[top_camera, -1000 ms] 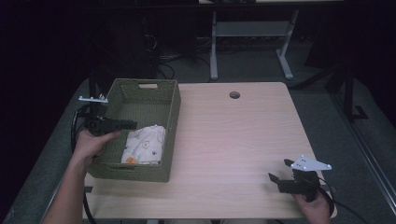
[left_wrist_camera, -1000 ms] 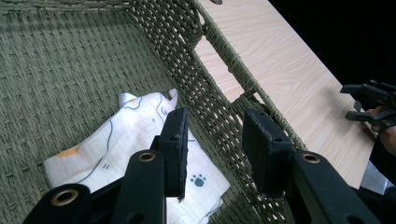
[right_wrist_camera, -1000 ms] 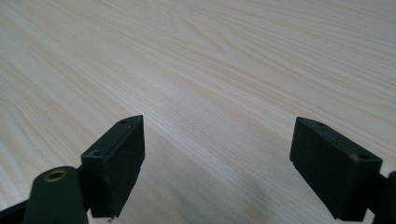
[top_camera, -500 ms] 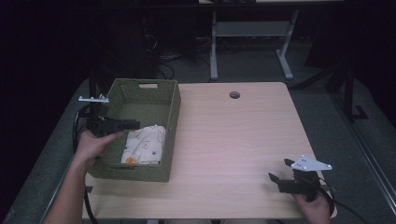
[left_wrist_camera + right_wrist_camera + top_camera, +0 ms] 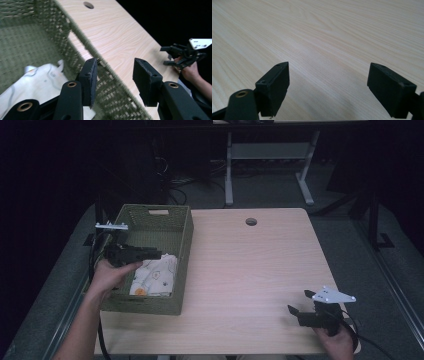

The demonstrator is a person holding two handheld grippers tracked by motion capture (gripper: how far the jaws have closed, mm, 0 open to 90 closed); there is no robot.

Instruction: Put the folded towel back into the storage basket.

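Left gripper [image 5: 152, 253] hovered over the green woven basket [image 5: 183, 245] – jaws just been opening, partway apart, nothing between them. White patterned cloth [image 5: 155, 276] lay loose inside the basket, below the jaws. Right gripper [image 5: 299, 309] rested near the table [image 5: 250, 265] front edge – jaws wide, empty.

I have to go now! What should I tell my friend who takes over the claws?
Left claw: open, its jaws have just been opening, nothing between them, over the green basket.
Right claw: open, empty, low over the table at its near right corner.
White patterned cloth: lies crumpled inside the basket, free of both claws.
Done: cloth looks dropped in the basket.
Left: probably pull the left claw clear.
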